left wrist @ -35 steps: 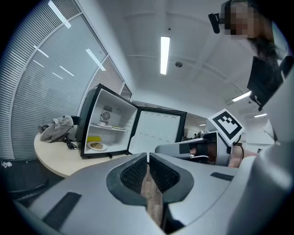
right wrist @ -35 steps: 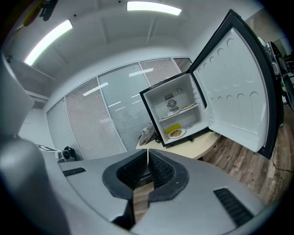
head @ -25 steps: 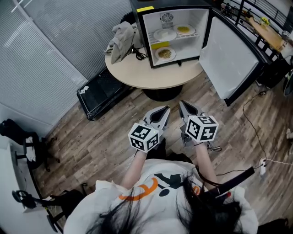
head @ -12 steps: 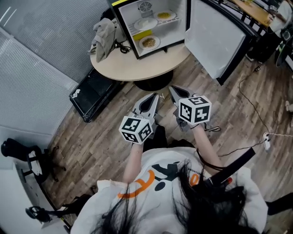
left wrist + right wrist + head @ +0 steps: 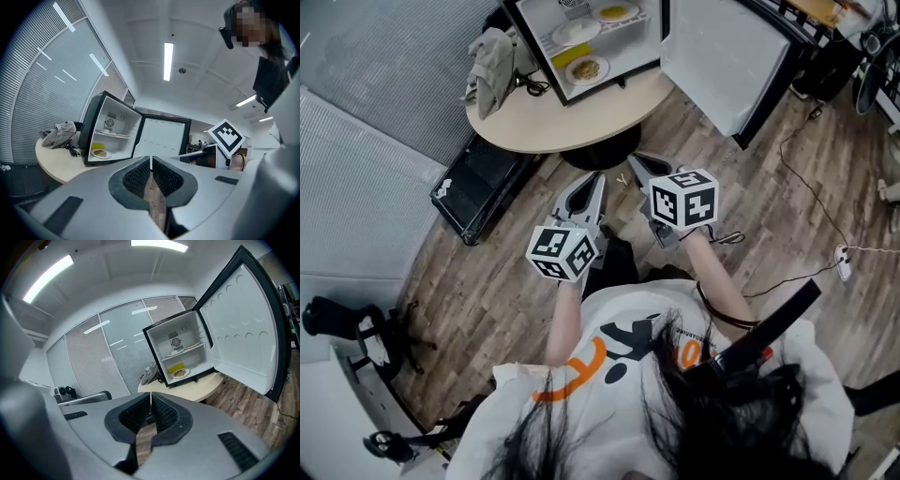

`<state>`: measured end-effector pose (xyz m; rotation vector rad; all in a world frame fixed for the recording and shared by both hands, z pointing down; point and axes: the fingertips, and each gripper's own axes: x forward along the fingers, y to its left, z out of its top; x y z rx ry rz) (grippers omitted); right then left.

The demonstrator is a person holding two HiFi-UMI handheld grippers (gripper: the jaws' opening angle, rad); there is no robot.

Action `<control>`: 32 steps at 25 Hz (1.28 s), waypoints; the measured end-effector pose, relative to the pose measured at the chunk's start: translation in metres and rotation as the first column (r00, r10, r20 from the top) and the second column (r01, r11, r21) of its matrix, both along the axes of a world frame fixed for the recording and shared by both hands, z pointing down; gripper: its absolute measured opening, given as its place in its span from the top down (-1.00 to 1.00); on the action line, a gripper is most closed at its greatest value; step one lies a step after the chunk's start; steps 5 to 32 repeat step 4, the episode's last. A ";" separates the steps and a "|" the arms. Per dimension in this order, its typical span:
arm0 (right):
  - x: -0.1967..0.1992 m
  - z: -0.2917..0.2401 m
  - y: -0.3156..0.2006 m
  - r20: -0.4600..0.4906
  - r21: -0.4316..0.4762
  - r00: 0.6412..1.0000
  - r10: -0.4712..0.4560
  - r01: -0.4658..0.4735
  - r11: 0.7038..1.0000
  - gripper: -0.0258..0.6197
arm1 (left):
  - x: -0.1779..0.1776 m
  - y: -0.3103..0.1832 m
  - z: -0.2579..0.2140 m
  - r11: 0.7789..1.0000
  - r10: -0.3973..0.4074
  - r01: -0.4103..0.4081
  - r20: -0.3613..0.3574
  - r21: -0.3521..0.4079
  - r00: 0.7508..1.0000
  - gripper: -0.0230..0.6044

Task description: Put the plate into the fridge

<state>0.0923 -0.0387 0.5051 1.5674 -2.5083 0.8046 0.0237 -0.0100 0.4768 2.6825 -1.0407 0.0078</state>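
A small black fridge (image 5: pixel 581 37) stands open on a round beige table (image 5: pixel 572 117), its door (image 5: pixel 722 56) swung out to the right. Inside, a plate of food (image 5: pixel 586 68) lies on the bottom and two more plates (image 5: pixel 575 31) sit on the shelf above. My left gripper (image 5: pixel 589 183) and right gripper (image 5: pixel 639 161) hang side by side over the wooden floor, short of the table, both shut and empty. From the left gripper (image 5: pixel 151 158) the bottom plate (image 5: pixel 99 153) shows far off; the right gripper (image 5: pixel 150 393) sees the same plate (image 5: pixel 180 373) far off too.
A grey cloth (image 5: pixel 487 54) and black cables (image 5: pixel 530 84) lie on the table left of the fridge. A black case (image 5: pixel 478 183) rests on the floor beside the table. An office chair (image 5: pixel 337 323) stands far left. Cords (image 5: pixel 844 258) trail on the floor at right.
The table and fridge have slid toward the top of the head view, as I draw back from them. Both grippers stay shut and empty, close to my body.
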 end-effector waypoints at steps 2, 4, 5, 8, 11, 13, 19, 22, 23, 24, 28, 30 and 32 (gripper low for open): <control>-0.003 -0.001 -0.005 -0.003 0.004 1.000 -0.006 0.006 1.000 0.85 | -0.004 -0.004 -0.002 1.000 -0.007 0.007 -0.003 0.006 1.000 0.89; -0.006 -0.001 -0.010 -0.007 0.007 1.000 -0.012 0.012 1.000 0.85 | -0.008 -0.008 -0.004 1.000 -0.018 0.018 -0.006 0.013 1.000 0.89; -0.006 -0.001 -0.010 -0.007 0.007 1.000 -0.012 0.012 1.000 0.85 | -0.008 -0.008 -0.004 1.000 -0.018 0.018 -0.006 0.013 1.000 0.89; -0.006 -0.001 -0.010 -0.007 0.007 1.000 -0.012 0.012 1.000 0.85 | -0.008 -0.008 -0.004 1.000 -0.018 0.018 -0.006 0.013 1.000 0.89; -0.006 -0.001 -0.010 -0.007 0.007 1.000 -0.012 0.012 1.000 0.85 | -0.008 -0.008 -0.004 1.000 -0.018 0.018 -0.006 0.013 1.000 0.89; -0.006 -0.001 -0.010 -0.007 0.007 1.000 -0.012 0.012 1.000 0.85 | -0.008 -0.008 -0.004 1.000 -0.018 0.018 -0.006 0.013 1.000 0.89; -0.006 -0.001 -0.010 -0.007 0.007 1.000 -0.012 0.012 1.000 0.85 | -0.008 -0.008 -0.004 1.000 -0.018 0.018 -0.006 0.013 1.000 0.89; -0.006 -0.001 -0.010 -0.007 0.007 1.000 -0.012 0.012 1.000 0.85 | -0.008 -0.008 -0.004 1.000 -0.018 0.018 -0.006 0.013 1.000 0.89; -0.006 -0.001 -0.010 -0.007 0.007 1.000 -0.012 0.012 1.000 0.85 | -0.008 -0.008 -0.004 1.000 -0.018 0.018 -0.006 0.013 1.000 0.89; -0.006 -0.001 -0.010 -0.007 0.007 1.000 -0.012 0.012 1.000 0.85 | -0.008 -0.008 -0.004 1.000 -0.018 0.018 -0.006 0.013 1.000 0.89; -0.006 -0.001 -0.010 -0.007 0.007 1.000 -0.012 0.012 1.000 0.85 | -0.008 -0.008 -0.004 1.000 -0.018 0.018 -0.006 0.013 1.000 0.89; -0.006 -0.001 -0.010 -0.007 0.007 1.000 -0.012 0.012 1.000 0.85 | -0.008 -0.008 -0.004 1.000 -0.018 0.018 -0.006 0.013 1.000 0.89; -0.006 -0.001 -0.010 -0.007 0.007 1.000 -0.012 0.012 1.000 0.85 | -0.008 -0.008 -0.004 1.000 -0.018 0.018 -0.006 0.013 1.000 0.89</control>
